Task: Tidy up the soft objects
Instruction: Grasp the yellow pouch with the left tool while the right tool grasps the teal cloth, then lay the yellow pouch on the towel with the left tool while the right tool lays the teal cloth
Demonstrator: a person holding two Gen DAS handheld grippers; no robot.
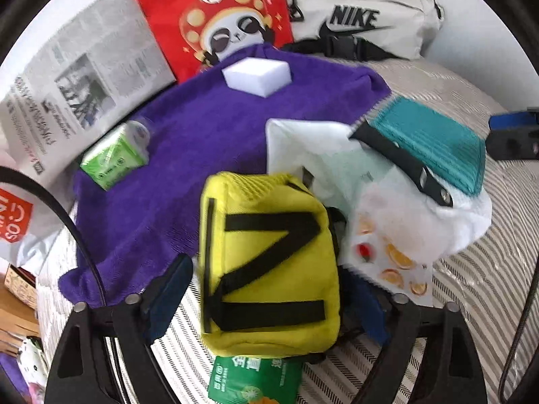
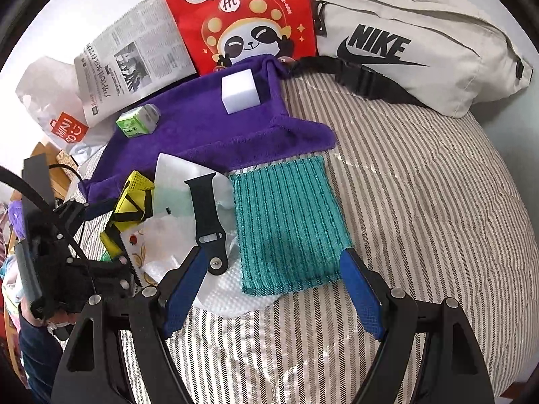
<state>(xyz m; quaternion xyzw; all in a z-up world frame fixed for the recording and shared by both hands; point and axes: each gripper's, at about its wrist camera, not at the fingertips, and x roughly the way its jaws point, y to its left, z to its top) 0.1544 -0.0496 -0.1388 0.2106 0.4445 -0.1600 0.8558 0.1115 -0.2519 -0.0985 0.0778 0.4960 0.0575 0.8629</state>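
Left hand-held gripper (image 1: 269, 289) straddling yellow pouch (image 1: 266, 262), pads not visibly pressing; squeeze mid-body. Right hand-held gripper (image 2: 273, 289) wide, empty, over teal cloth (image 2: 286, 222).

Left gripper (image 1: 266, 293): black angular finger arms are carrying dark blue pads, with silver round pivot screws showing at the joints; a thin black cable is arcing past its left side. Right gripper (image 2: 273, 266): matching black arms are bearing brighter blue textured pads and silver pivot screws. No markings are showing on either frame.
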